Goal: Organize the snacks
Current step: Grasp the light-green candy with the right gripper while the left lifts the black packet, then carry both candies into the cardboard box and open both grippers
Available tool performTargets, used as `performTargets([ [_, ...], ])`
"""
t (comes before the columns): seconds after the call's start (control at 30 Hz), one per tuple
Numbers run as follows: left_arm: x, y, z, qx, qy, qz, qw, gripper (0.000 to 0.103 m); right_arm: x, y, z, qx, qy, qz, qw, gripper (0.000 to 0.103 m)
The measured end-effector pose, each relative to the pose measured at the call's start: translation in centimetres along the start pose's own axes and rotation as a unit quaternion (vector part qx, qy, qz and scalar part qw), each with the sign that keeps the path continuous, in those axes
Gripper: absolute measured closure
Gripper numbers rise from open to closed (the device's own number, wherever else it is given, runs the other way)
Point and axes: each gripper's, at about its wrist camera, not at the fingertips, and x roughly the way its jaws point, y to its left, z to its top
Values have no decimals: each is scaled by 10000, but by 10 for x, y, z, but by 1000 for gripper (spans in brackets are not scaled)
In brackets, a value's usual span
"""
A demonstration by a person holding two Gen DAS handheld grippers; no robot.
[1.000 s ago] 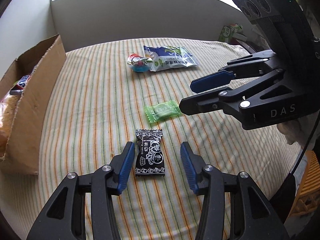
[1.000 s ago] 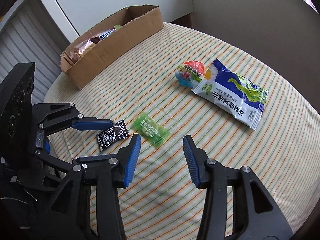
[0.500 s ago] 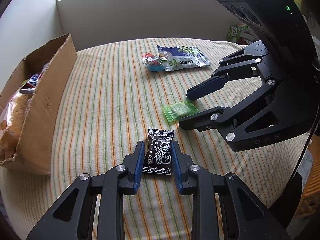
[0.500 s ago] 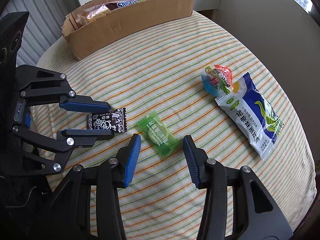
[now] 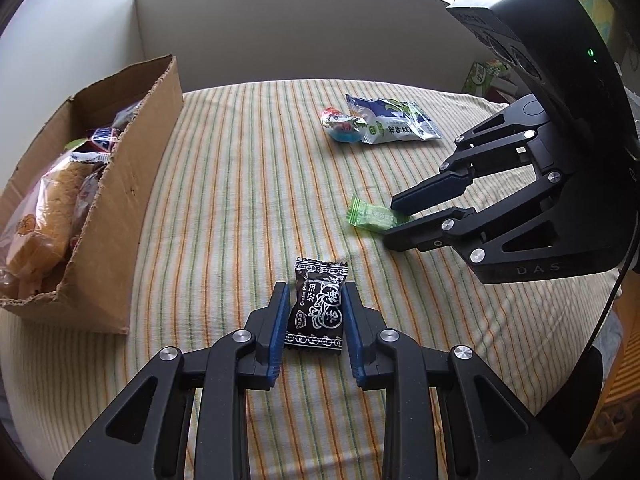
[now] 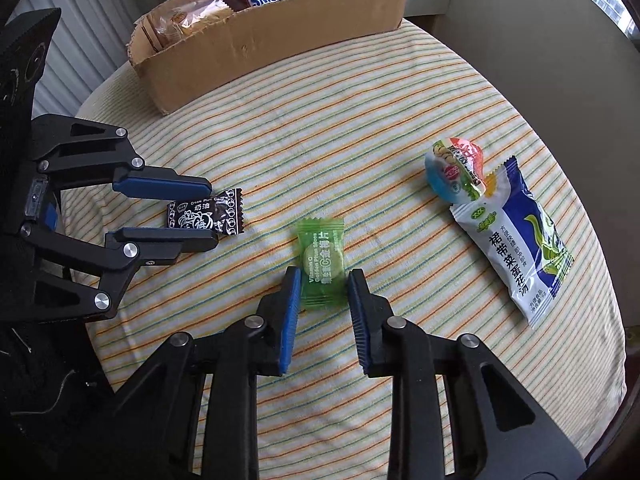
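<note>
My left gripper (image 5: 314, 292) is shut on a black plum candy (image 5: 317, 308) on the striped tablecloth; it also shows in the right wrist view (image 6: 210, 216) with the candy (image 6: 206, 217) between its fingers. My right gripper (image 6: 323, 274) has closed around a green plum candy (image 6: 322, 266), pads at its sides; in the left wrist view the gripper (image 5: 394, 218) covers the candy's (image 5: 370, 216) right end. A cardboard box (image 5: 120, 200) with several snacks stands at the left, also seen in the right wrist view (image 6: 280, 28).
A blue-white seaweed packet (image 6: 520, 240) and a round red-blue jelly cup (image 6: 454, 170) lie at the far right of the round table (image 6: 360, 100). They show in the left wrist view too, packet (image 5: 396, 124) and cup (image 5: 338, 128). A wall runs behind the table.
My left gripper closed fully on the black candy. My right gripper moved down over the green candy and narrowed its jaws around it.
</note>
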Motion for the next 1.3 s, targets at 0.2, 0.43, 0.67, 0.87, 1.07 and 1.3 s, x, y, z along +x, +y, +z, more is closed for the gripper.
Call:
performTargets([
  [0.2, -7, -3, -3, -13, -90, -10, 10000, 78, -20, -10, -10, 343, -298, -30, 9990, 78],
  [0.43, -30, 1, 1, -16, -350, 14, 9994, 78, -54, -6, -6, 528, -658, -59, 9964, 78],
  [0.67, -53, 16, 9, 58, -561, 162, 9983, 78, -75, 5, 15, 517, -885, -72, 9947, 78],
  [0.87, -70, 37, 18, 107, -689, 382, 9968, 78, -83, 18, 45, 386, -1015, -136, 9940, 78],
  [1.07, -81, 72, 29, -13, -870, 594, 9944, 78, -86, 29, 82, 248, -1129, -177, 9931, 78],
  [1.3, -86, 112, 41, -225, -989, 831, 9914, 78, -79, 31, 126, 248, -1247, -83, 9918, 78],
])
